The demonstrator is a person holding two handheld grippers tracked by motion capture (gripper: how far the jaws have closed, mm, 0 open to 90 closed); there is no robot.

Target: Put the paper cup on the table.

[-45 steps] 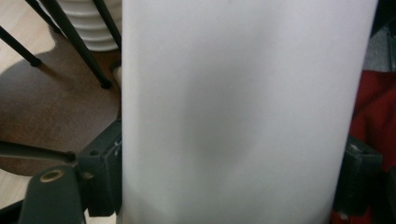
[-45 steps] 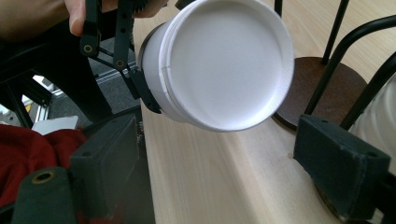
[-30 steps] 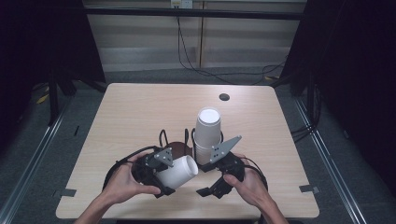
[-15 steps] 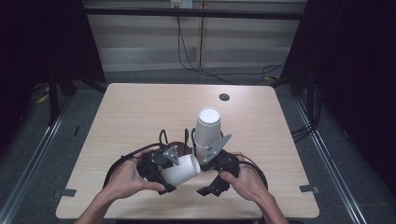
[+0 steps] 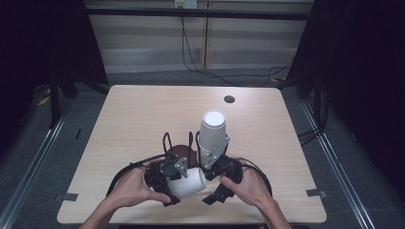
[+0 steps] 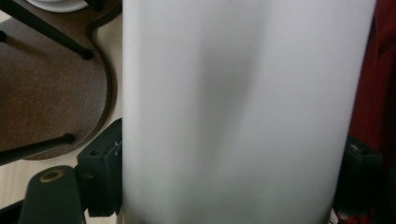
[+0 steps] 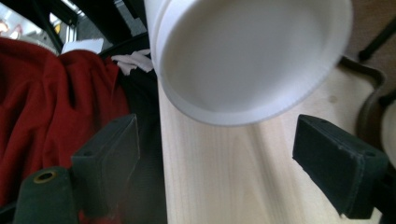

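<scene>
A white paper cup [image 5: 188, 182] lies on its side between the jaws of my left gripper [image 5: 177, 183], which is shut on it; the cup's wall [image 6: 243, 107] spans the left gripper view between the two pads. Its open mouth [image 7: 252, 56] faces my right gripper [image 7: 224, 163], whose jaws stand wide open just short of the rim. In the high view the right gripper [image 5: 218, 183] sits right of the cup. A tall stack of upturned white cups [image 5: 212, 136] stands just behind both grippers on a brown holder [image 5: 180, 152].
The brown holder's base [image 6: 46, 93] has thin black wire posts [image 5: 166, 141]. A dark round hole [image 5: 229, 99] marks the table's far side. The front table edge [image 7: 161, 140] is close, with red cloth [image 7: 51, 102] beyond it. Cables loop beside both hands.
Both hands have shifted slightly toward the front edge. The held cup has sunk a little and come closer to the right gripper.
</scene>
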